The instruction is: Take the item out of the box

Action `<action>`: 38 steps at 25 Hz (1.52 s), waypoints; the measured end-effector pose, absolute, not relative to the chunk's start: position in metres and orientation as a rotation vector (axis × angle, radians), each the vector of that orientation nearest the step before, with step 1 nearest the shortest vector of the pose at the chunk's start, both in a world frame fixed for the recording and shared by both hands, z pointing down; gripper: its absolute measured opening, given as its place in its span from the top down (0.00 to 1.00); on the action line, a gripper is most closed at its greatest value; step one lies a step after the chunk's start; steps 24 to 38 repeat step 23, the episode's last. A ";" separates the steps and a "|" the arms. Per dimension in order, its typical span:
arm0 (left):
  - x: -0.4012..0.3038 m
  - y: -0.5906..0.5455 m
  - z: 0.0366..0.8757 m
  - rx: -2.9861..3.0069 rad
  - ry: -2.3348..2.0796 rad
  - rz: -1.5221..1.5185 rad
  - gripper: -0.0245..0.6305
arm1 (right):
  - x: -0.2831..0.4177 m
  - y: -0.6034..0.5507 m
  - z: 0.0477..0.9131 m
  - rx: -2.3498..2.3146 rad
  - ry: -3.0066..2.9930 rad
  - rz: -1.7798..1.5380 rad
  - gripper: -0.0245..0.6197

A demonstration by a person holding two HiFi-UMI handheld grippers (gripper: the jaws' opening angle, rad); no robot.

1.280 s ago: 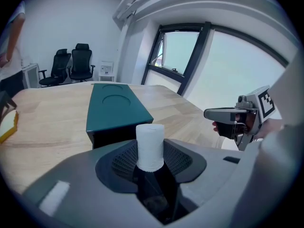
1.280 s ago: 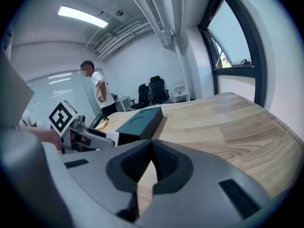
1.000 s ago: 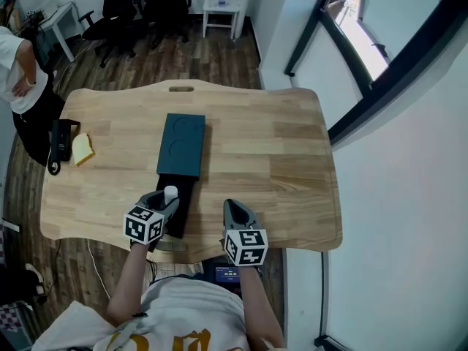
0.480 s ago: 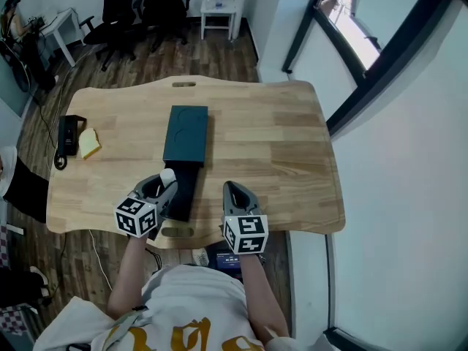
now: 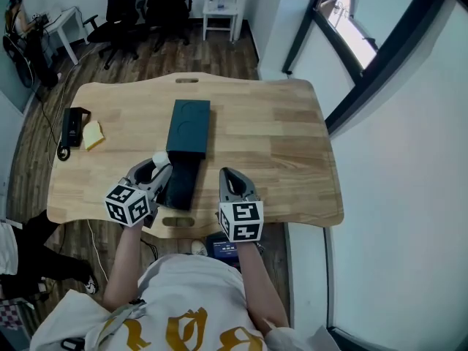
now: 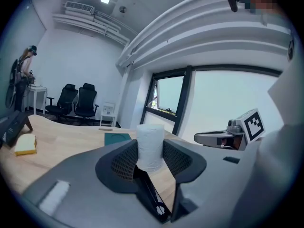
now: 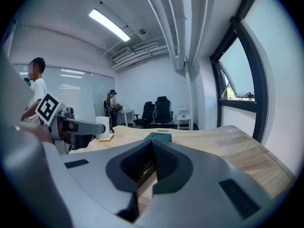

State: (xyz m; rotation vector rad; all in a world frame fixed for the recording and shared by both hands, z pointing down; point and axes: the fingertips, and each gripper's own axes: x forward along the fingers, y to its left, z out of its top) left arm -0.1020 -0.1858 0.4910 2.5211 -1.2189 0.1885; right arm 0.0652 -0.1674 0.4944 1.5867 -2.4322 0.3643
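A dark teal box lid (image 5: pixel 190 126) lies mid-table, with the black box tray (image 5: pixel 180 184) drawn out toward me. My left gripper (image 5: pixel 156 167) hovers at the tray's left edge, shut on a white cylindrical roll (image 5: pixel 160 159). In the left gripper view the roll (image 6: pixel 150 146) stands upright, pinched between both pads, above the table. My right gripper (image 5: pixel 228 175) hangs to the right of the tray, its jaws shut with nothing between them (image 7: pixel 151 161). From the right gripper view the left gripper (image 7: pixel 71 126) with the roll (image 7: pixel 101 127) shows at the left, and the teal lid (image 7: pixel 159 137) lies ahead.
A black device (image 5: pixel 73 126) and a yellow sponge (image 5: pixel 93 134) lie at the table's left end. The wooden table (image 5: pixel 278 145) has handle slots at its front and back edges. Office chairs (image 5: pixel 142 6) stand beyond the table, and a dark window frame (image 5: pixel 344 86) runs along the right.
My left gripper has risen with the white roll and shifted left, off the black tray. The right gripper has stayed beside the tray, shut.
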 end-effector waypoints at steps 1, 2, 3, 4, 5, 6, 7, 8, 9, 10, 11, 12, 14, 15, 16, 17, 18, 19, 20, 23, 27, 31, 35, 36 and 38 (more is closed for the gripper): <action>-0.103 -0.184 0.491 2.520 -1.219 0.191 0.70 | 0.064 -0.166 0.494 1.582 -2.434 0.361 0.95; -0.103 -0.183 0.492 2.518 -1.219 0.191 0.70 | 0.062 -0.165 0.494 1.578 -2.435 0.359 0.95; -0.104 -0.181 0.492 2.517 -1.218 0.191 0.70 | 0.062 -0.164 0.494 1.575 -2.435 0.359 0.95; -0.104 -0.180 0.492 2.516 -1.216 0.189 0.70 | 0.061 -0.163 0.494 1.574 -2.436 0.359 0.95; -0.104 -0.179 0.492 2.515 -1.214 0.186 0.70 | 0.061 -0.162 0.494 1.573 -2.437 0.359 0.95; -0.104 -0.178 0.492 2.514 -1.212 0.184 0.70 | 0.061 -0.161 0.494 1.573 -2.437 0.358 0.95; -0.104 -0.178 0.493 2.513 -1.211 0.182 0.70 | 0.062 -0.161 0.494 1.573 -2.436 0.357 0.95; -0.104 -0.178 0.493 2.512 -1.211 0.183 0.70 | 0.062 -0.160 0.494 1.573 -2.435 0.355 0.95; -0.104 -0.178 0.494 2.511 -1.211 0.184 0.70 | 0.062 -0.160 0.494 1.573 -2.434 0.354 0.95; -0.104 -0.177 0.494 2.510 -1.211 0.188 0.70 | 0.062 -0.159 0.494 1.572 -2.433 0.353 0.95; -0.104 -0.177 0.495 2.509 -1.211 0.192 0.70 | 0.062 -0.159 0.494 1.572 -2.431 0.353 0.95; -0.104 -0.177 0.496 2.508 -1.209 0.196 0.70 | 0.063 -0.158 0.495 1.572 -2.429 0.354 0.95; -0.103 -0.176 0.497 2.508 -1.207 0.204 0.70 | 0.064 -0.158 0.496 1.574 -2.427 0.357 0.95; -0.103 -0.176 0.498 2.508 -1.207 0.205 0.70 | 0.065 -0.158 0.496 1.574 -2.427 0.359 0.95; -0.103 -0.175 0.498 2.508 -1.207 0.206 0.70 | 0.064 -0.157 0.497 1.572 -2.427 0.361 0.95; -0.103 -0.175 0.498 2.507 -1.207 0.206 0.70 | 0.064 -0.157 0.498 1.570 -2.427 0.363 0.95; -0.103 -0.175 0.499 2.506 -1.207 0.205 0.70 | 0.064 -0.157 0.498 1.568 -2.427 0.364 0.95; -0.104 -0.175 0.499 2.504 -1.207 0.204 0.70 | 0.064 -0.157 0.499 1.566 -2.427 0.364 0.95; -0.104 -0.176 0.499 2.500 -1.208 0.202 0.70 | 0.063 -0.157 0.499 1.563 -2.427 0.364 0.95; -0.104 -0.177 0.501 2.485 -1.213 0.189 0.70 | 0.063 -0.157 0.501 1.554 -2.428 0.367 0.95; -0.104 -0.177 0.501 2.485 -1.213 0.189 0.70 | 0.063 -0.157 0.501 1.554 -2.428 0.367 0.95; -0.104 -0.177 0.501 2.485 -1.213 0.189 0.70 | 0.063 -0.157 0.501 1.554 -2.428 0.367 0.95; -0.104 -0.177 0.501 2.485 -1.213 0.189 0.70 | 0.063 -0.157 0.501 1.554 -2.428 0.367 0.95; -0.104 -0.177 0.501 2.485 -1.213 0.189 0.70 | 0.063 -0.157 0.501 1.554 -2.428 0.367 0.95; -0.104 -0.177 0.501 2.485 -1.213 0.189 0.70 | 0.063 -0.157 0.501 1.554 -2.428 0.367 0.95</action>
